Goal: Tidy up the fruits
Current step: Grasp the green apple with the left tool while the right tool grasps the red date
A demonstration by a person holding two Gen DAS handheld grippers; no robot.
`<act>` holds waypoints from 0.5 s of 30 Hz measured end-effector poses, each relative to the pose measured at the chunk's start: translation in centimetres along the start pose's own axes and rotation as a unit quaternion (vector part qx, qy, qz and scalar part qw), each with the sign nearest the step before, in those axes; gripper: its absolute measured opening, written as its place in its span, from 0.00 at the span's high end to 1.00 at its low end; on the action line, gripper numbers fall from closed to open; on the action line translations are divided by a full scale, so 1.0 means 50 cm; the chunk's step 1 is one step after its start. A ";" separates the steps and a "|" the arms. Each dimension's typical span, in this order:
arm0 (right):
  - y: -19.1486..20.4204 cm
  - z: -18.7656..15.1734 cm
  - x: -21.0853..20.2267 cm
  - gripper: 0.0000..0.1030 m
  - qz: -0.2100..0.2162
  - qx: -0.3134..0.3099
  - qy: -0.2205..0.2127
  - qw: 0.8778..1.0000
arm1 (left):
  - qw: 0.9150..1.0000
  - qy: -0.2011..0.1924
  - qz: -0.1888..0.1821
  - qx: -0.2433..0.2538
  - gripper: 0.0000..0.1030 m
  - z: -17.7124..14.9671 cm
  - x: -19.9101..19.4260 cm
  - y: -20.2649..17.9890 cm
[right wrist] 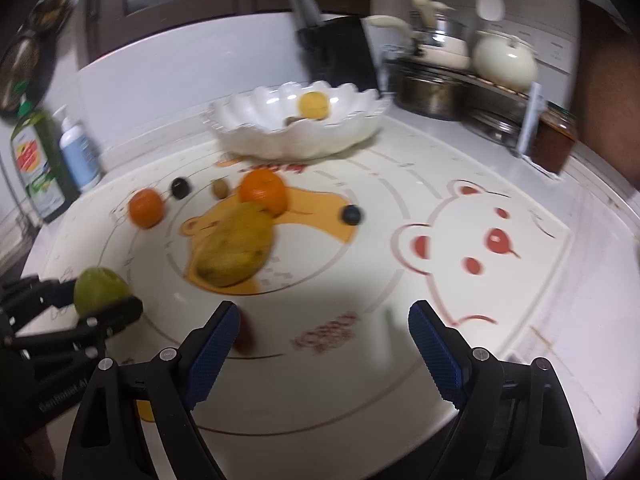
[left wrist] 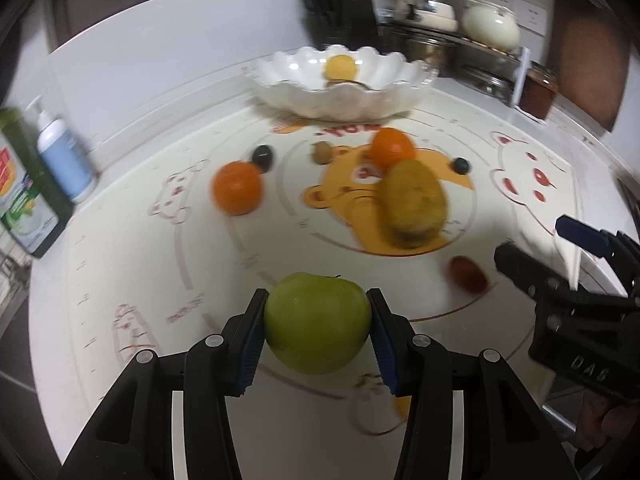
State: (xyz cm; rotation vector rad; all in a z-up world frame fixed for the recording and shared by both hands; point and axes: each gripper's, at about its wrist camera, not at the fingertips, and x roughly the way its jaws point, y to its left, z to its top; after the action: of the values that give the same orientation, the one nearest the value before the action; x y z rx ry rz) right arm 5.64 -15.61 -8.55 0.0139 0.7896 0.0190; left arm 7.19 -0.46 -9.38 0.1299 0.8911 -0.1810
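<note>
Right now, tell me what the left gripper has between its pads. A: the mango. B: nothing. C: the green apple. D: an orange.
C: in the left wrist view the left gripper has both blue pads pressed against the sides of the green apple.

White counter [right wrist: 520, 184] carries a bear-print mat [right wrist: 360, 288]. On the mat: scalloped white bowl [right wrist: 256, 136] at the back, two oranges [left wrist: 237, 188] [left wrist: 393, 148], a mango [left wrist: 416, 204], two dark berries [left wrist: 263, 157] [left wrist: 461, 166], a small brown fruit [left wrist: 321, 152], a red fruit [left wrist: 466, 274]. Two bottles [left wrist: 64, 160] [left wrist: 24, 184] stand on the counter, left.
</note>
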 end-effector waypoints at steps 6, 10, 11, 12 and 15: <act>0.056 -0.005 0.019 0.33 0.021 -0.040 0.016 0.999 | 1.000 0.000 0.013 -0.019 0.54 -0.010 -0.004 0.046; 0.073 -0.011 0.036 0.53 0.034 -0.049 0.033 0.998 | 1.000 0.000 0.011 -0.026 0.54 -0.011 -0.002 0.058; 0.075 -0.013 0.040 0.56 0.035 -0.050 0.037 0.997 | 1.000 -0.001 0.010 -0.027 0.54 -0.010 -0.002 0.058; 0.075 -0.015 0.043 0.63 0.037 -0.050 0.041 0.997 | 1.000 -0.001 0.010 -0.027 0.54 -0.011 -0.001 0.058; 0.077 -0.017 0.046 0.74 0.044 -0.050 0.045 0.997 | 1.000 -0.002 0.008 -0.027 0.54 -0.011 -0.002 0.060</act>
State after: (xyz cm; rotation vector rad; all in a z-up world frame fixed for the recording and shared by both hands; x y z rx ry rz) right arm 6.60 -11.72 -10.71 -0.0478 0.8768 0.1444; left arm 7.36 2.56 -9.53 0.0871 0.8903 -0.1424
